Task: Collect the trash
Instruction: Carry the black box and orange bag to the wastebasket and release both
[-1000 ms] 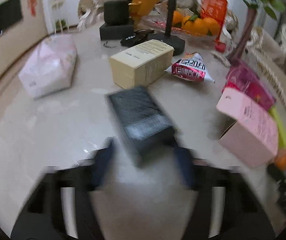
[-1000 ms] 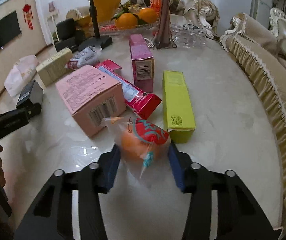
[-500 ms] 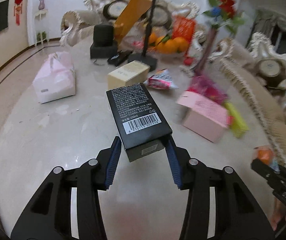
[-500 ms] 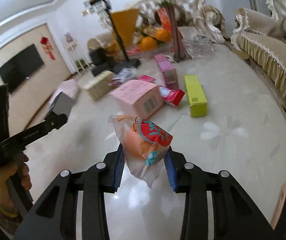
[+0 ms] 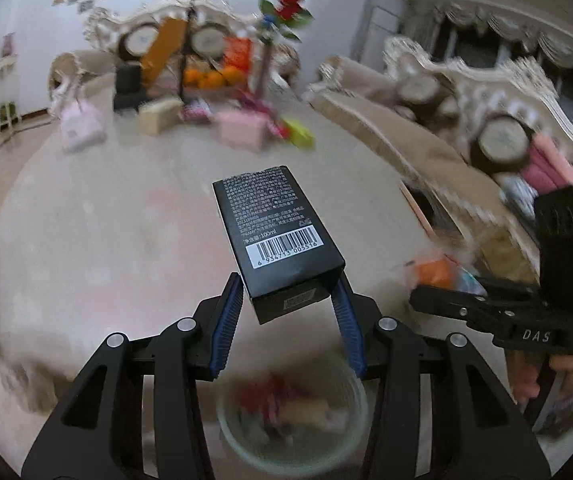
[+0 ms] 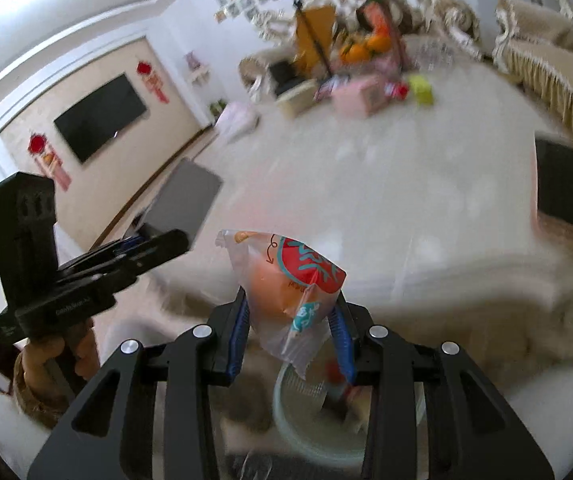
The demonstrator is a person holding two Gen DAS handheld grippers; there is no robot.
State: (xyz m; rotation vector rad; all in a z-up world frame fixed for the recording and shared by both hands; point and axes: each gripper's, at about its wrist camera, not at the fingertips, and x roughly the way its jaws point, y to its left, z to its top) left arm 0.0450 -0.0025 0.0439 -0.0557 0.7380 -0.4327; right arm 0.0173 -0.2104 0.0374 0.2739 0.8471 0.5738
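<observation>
Left gripper [image 5: 286, 300]: clenched on a black barcoded box [image 5: 278, 236], blue pads against its two sides.
Black box: held in the air off the near edge of the marble table [image 5: 106, 216], above a pale bin [image 5: 286, 420].
Right gripper [image 6: 290, 320]: gripped an orange snack packet [image 6: 286, 284] (clear wrapper, red label).
Snack packet: also over the bin's rim.
Bin: wrappers already lay inside, blurred.
Far end of table: pink box [image 5: 242, 132] and a cream box [image 5: 158, 118].

Black barcoded box [image 5: 278, 236]; orange packet [image 6: 286, 280] with red-teal label.
</observation>
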